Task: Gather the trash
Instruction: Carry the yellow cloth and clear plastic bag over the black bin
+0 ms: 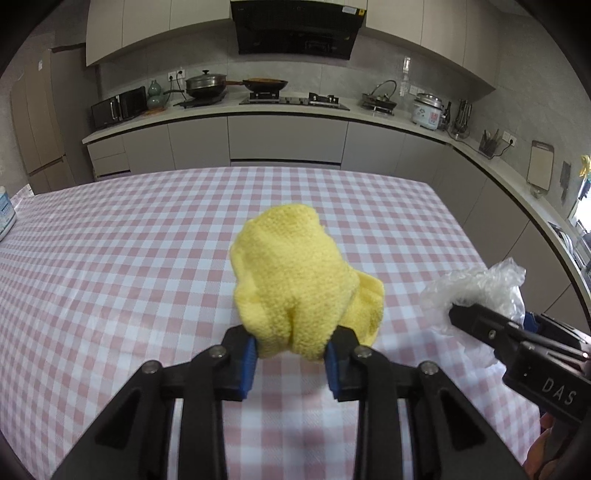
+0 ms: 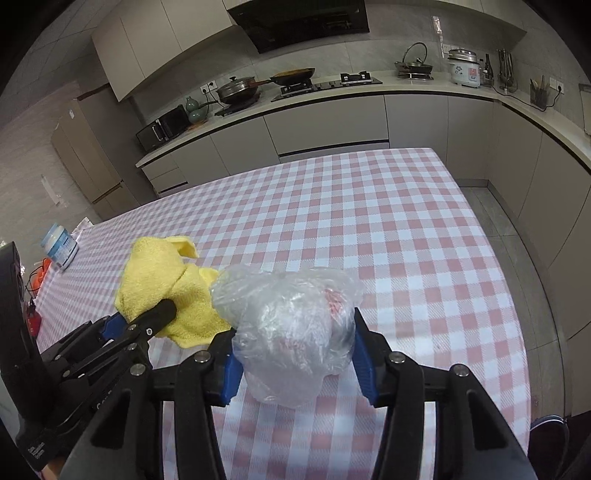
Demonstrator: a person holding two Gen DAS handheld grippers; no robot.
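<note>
Left gripper (image 1: 291,354) clamps yellow cloth (image 1: 299,284) – right gripper (image 2: 297,369) clamps plastic bag (image 2: 291,325)

Yellow cloth (image 1: 295,284), knitted texture. Plastic bag (image 2: 291,328) clear, whitish in the creases (a pink-red patch shows through it). Tablecloth (image 1: 129,240) pink-and-white check. Left gripper (image 1: 291,363) and right gripper (image 2: 297,371) black, blue pads. Cabinets (image 1: 288,142) grey-beige; range hood (image 1: 295,29) black.

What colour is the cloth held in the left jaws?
Yellow cloth, clearest in the left wrist view.
</note>
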